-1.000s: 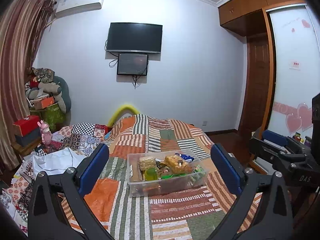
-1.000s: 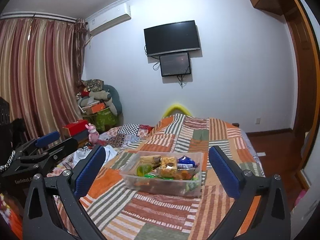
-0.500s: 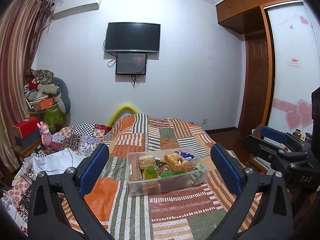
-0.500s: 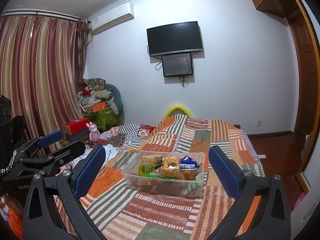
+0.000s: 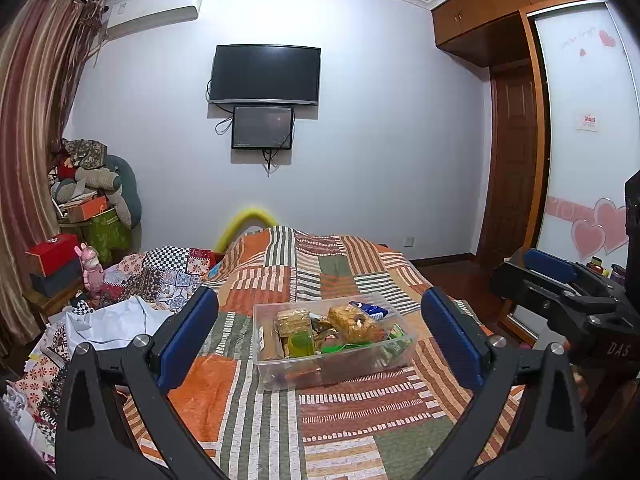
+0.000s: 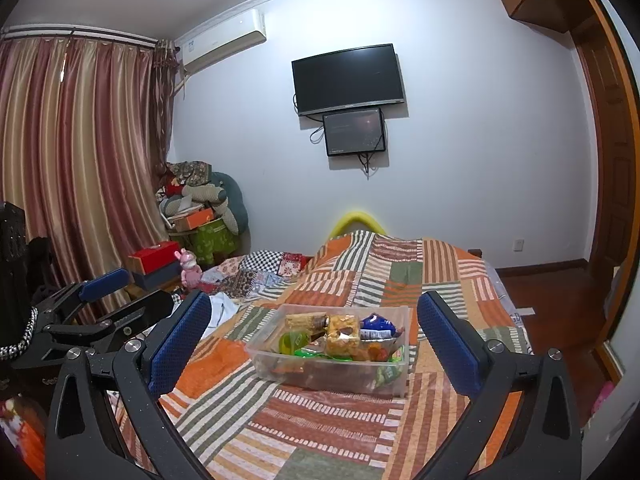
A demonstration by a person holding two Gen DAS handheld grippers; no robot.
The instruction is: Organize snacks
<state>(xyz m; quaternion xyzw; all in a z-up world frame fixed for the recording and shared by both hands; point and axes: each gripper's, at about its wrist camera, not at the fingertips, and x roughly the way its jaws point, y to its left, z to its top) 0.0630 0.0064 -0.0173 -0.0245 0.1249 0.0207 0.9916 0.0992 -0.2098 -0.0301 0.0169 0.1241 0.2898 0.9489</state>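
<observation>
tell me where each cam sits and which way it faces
Left wrist: rides on the left gripper, facing along its open fingers over the patchwork bed to the clear snack bin and the TV wall; the right gripper shows at the right edge.
Right wrist: rides on the right gripper, facing the same way from further right; the left gripper shows at the left edge.
Shared: bin, bed, wall TV, curtain.

We count: one clear plastic bin (image 5: 336, 364) of snacks; two grippers, left gripper (image 5: 320, 332) and right gripper (image 6: 314, 330); two wall screens (image 5: 265, 74); one air conditioner (image 6: 222, 42); one patchwork bedspread (image 5: 280, 408).
</observation>
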